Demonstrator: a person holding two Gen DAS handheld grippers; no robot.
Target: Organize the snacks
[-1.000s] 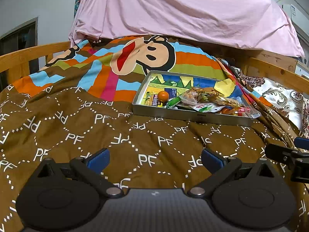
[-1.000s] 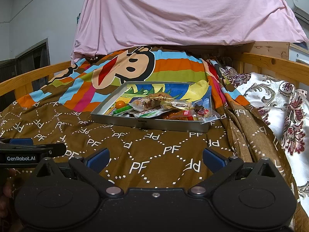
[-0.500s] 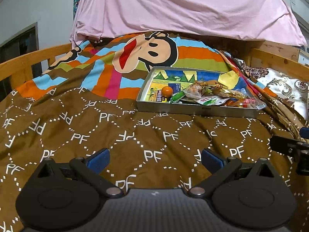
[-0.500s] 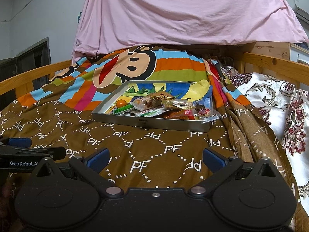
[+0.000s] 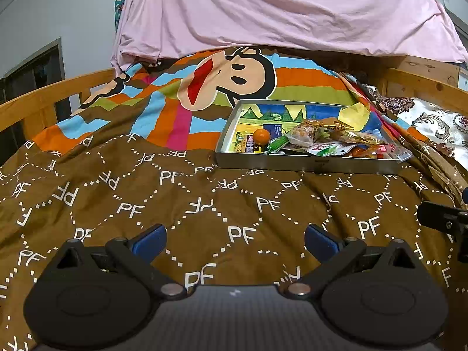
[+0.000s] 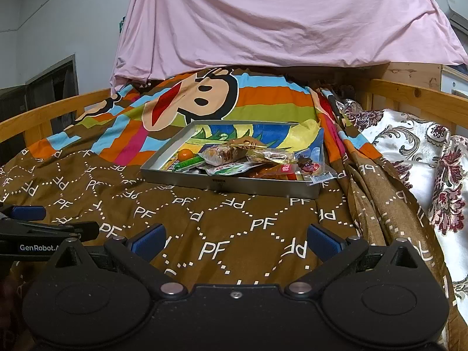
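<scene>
Shallow grey metal tray (image 5: pixel 307 166) sits on the brown "PF"-patterned bedspread (image 5: pixel 204 204), far from both tools, toward the right of the bed. Inside it: a heap of crinkly snack packets (image 6: pixel 242 158) on the right, a small round orange snack (image 5: pixel 261 136) and a green wrapped stick (image 6: pixel 187 164) on the left. Left gripper (image 5: pixel 234 238) hovers over the near bedspread, jaws spread wide, nothing between them. Right gripper (image 6: pixel 235 238) likewise: jaws wide apart, empty. Pink sheet (image 6: pixel 278 17) hangs at the far end.

Scene lit evenly by soft indoor light w/ faint shadows, strong fisheye bending seen at edges, corners vignetted black.
</scene>
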